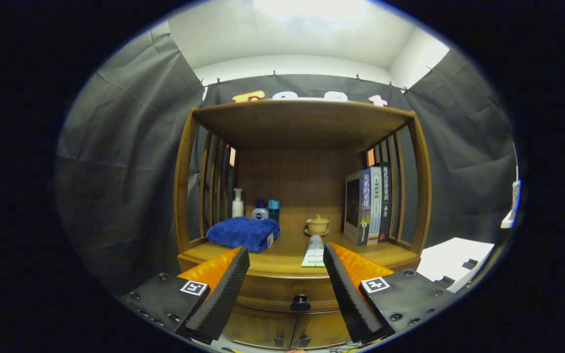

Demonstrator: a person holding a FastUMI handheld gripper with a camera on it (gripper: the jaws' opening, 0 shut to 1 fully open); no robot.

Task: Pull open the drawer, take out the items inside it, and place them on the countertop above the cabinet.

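Your gripper (286, 255) had its fingers spread wide apart at the bottom centre of the frame, holding nothing, their ridged inner faces turned toward each other. Between them, low in the frame, sat the drawer (290, 293) of the wooden cabinet, closed, with a round dark knob (300, 302) at its middle. Two small cabinet doors (287, 329) showed beneath it.

As for writing, the books (372, 203) standing upright at centre right of the countertop (290, 250) carried characters down their spines, too small for you to read with certainty. The small blue bottle (260, 211) at centre left had a dark label you could not read cleanly. Each finger block bore a square black-and-white marker.

For room, the countertop's front edge curved just beyond your fingertips. A flat pale tube (315, 250) lay at that edge, just beside the right fingertip. A folded blue towel (244, 233), plush and soft, filled the left part of the surface. Behind it stood a white pump bottle (237, 203) and a teal container (273, 209). A lidded ceramic cup (317, 224) on a saucer stood mid-counter. The bare wood between towel and tube stayed open. Slatted wooden sides and a shelf overhead closed in the space.
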